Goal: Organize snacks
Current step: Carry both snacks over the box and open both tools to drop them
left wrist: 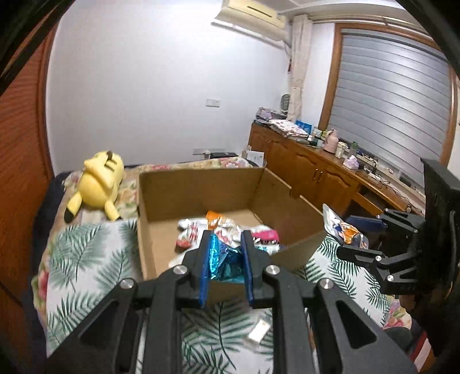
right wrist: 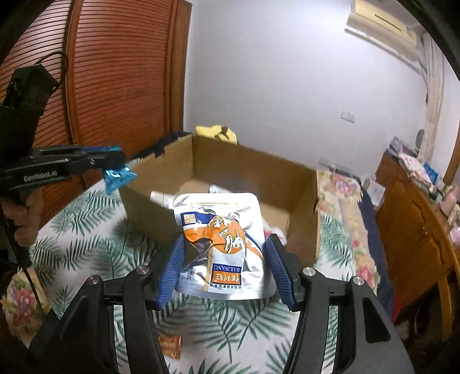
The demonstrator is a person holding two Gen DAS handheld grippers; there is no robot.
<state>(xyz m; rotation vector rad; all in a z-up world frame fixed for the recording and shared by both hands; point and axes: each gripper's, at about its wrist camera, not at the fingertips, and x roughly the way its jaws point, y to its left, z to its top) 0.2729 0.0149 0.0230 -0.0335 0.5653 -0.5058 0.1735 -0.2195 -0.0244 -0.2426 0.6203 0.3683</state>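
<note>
- Left gripper [left wrist: 225,259]: jaws clamped on blue wrapper [left wrist: 222,260], above box [left wrist: 161,230] edge, likely for dropping in.
- Right gripper [right wrist: 225,269]: jaws clamped on silver pouch [right wrist: 221,241], raised near box on bed [right wrist: 86,230].

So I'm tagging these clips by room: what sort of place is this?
Most likely a bedroom: a bed with a leaf-print cover and a yellow plush toy on it, a wall air conditioner, and wooden cabinets beneath a shuttered window.
</note>
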